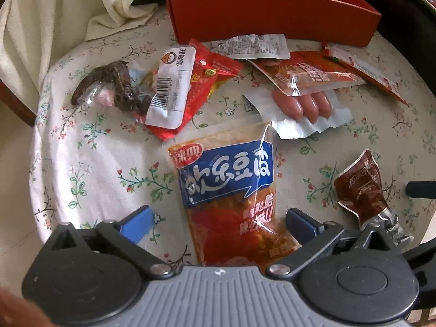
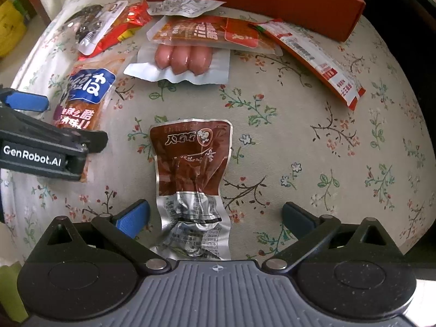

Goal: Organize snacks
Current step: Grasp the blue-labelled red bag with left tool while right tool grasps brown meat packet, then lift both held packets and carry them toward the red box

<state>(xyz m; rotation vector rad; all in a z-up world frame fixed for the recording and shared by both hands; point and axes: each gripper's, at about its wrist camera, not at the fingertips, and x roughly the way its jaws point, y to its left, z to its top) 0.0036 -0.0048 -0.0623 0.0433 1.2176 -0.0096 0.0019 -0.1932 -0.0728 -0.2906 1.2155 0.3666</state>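
the left gripper (image 1: 218, 219) is seen with its fingers spread wide, and the blue-labelled orange pouch (image 1: 229, 188) is found lying flat between them, apparently not yet pinched. the right gripper (image 2: 215, 215) is likewise held open, with the crumpled silver tail of a brown foil pouch (image 2: 190, 160) lying between its fingers, nearer the left one, ungripped. beyond the fingertips a sausage pack (image 2: 181, 61), a barcode-labelled packet (image 1: 171, 87) and other wrappers are scattered on the floral cloth (image 2: 313, 150). farthest out stands the red box (image 1: 272, 13); no snack is seen in the part of its interior that shows. the sorting is judged barely begun, with every visible snack left to move. the pouches look soft, glossy and creased.
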